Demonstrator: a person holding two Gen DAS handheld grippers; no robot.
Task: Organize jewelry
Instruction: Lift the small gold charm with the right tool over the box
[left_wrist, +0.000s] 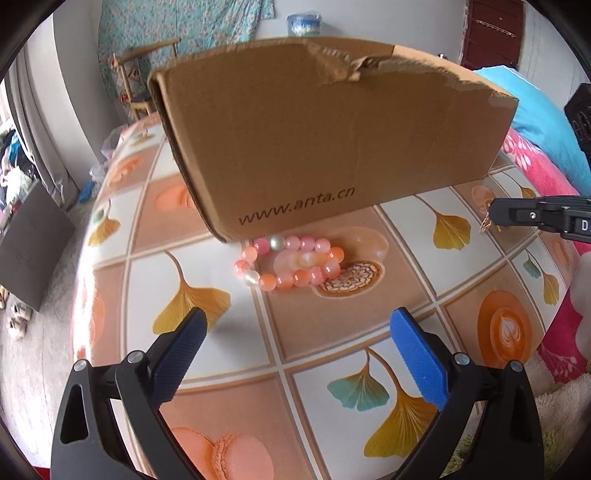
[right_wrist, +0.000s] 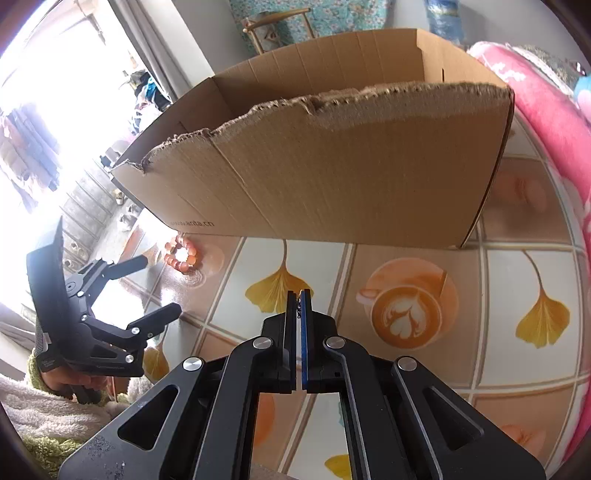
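A pink and orange bead bracelet (left_wrist: 291, 264) lies on the patterned tablecloth, close against the front of an open cardboard box (left_wrist: 332, 140). My left gripper (left_wrist: 299, 321) hovers just short of the bracelet, its blue-padded jaws wide open and empty. In the right wrist view the same bracelet (right_wrist: 181, 254) lies beyond the left gripper (right_wrist: 160, 284). My right gripper (right_wrist: 299, 301) is shut on a small gold jewelry piece (right_wrist: 299, 309), above the table in front of the box (right_wrist: 332, 166). In the left wrist view that gold piece (left_wrist: 487, 222) dangles from the right gripper (left_wrist: 495, 212).
The box has a torn top edge and takes up the far half of the table (right_wrist: 498, 280). A pink floral blanket (left_wrist: 565, 332) lies along the table's right side. A hand in a fuzzy sleeve (right_wrist: 44, 402) holds the left gripper. A chair (left_wrist: 136, 85) stands beyond the table.
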